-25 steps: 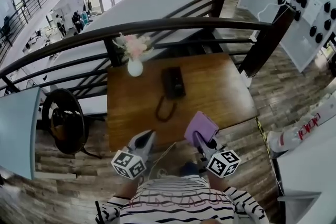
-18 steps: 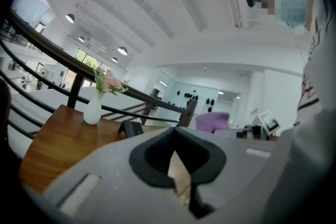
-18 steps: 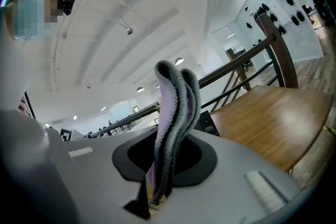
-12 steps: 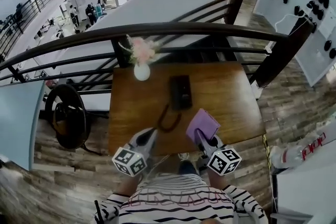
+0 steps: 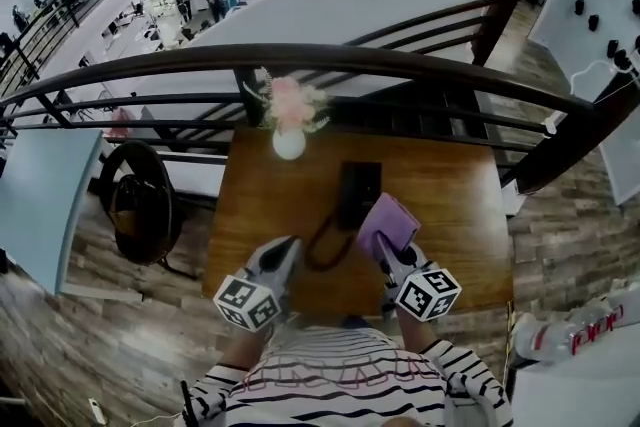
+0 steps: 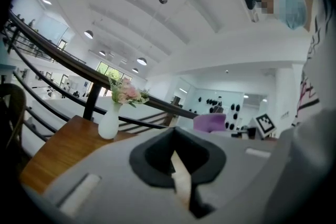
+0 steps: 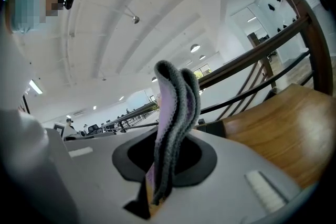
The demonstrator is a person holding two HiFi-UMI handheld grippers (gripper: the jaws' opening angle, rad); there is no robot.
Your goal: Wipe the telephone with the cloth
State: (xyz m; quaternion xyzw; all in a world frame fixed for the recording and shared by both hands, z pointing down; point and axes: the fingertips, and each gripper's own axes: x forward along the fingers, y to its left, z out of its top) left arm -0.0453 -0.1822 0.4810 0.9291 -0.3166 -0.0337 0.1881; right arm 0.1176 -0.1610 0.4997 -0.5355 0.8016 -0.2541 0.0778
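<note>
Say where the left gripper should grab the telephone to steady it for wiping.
Probably the long left edge, mid-length, from the left: the telephone lies flat, pointing away, its cord loops off the near end, and the cloth is at its near right.

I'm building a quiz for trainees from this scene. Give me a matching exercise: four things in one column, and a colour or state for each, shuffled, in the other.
1 cloth
2 telephone
3 vase
4 left gripper

A white, holds pink flowers
B jaws together, nothing between them
C black, lying on the table
D purple, clamped in the right gripper

Pairs: 1-D, 2-C, 3-A, 4-B
</note>
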